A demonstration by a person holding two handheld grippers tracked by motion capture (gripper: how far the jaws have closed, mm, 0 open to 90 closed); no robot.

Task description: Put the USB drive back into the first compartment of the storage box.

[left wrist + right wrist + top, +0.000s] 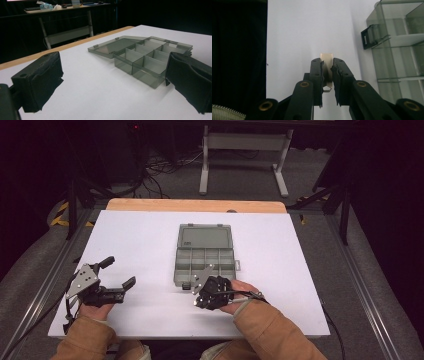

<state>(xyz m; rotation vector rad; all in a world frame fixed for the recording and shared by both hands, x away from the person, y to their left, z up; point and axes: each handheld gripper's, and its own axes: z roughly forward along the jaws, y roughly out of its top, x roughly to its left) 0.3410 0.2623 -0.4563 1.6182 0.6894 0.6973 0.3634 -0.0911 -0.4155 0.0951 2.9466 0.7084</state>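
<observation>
A smoky grey plastic compartment box (205,261) lies open on the white table (135,235), its lid (204,237) folded flat behind it. My right gripper (200,296) hovers at the box's near edge, jaws shut on a small flat metal piece (326,58). In the right gripper view, that gripper (327,65) looks down on the table, with the box (397,50) and its black latch (369,38) at the right. At the table's left, my left gripper (119,272) rests open and empty. In the left gripper view, the left gripper (112,85) faces the box (150,60).
A wooden strip (195,205) runs along the table's far edge. Beyond it stands a white-legged bench frame (245,150) among cables on a dark floor. Metal rails (360,285) flank the table. The box's compartments look empty.
</observation>
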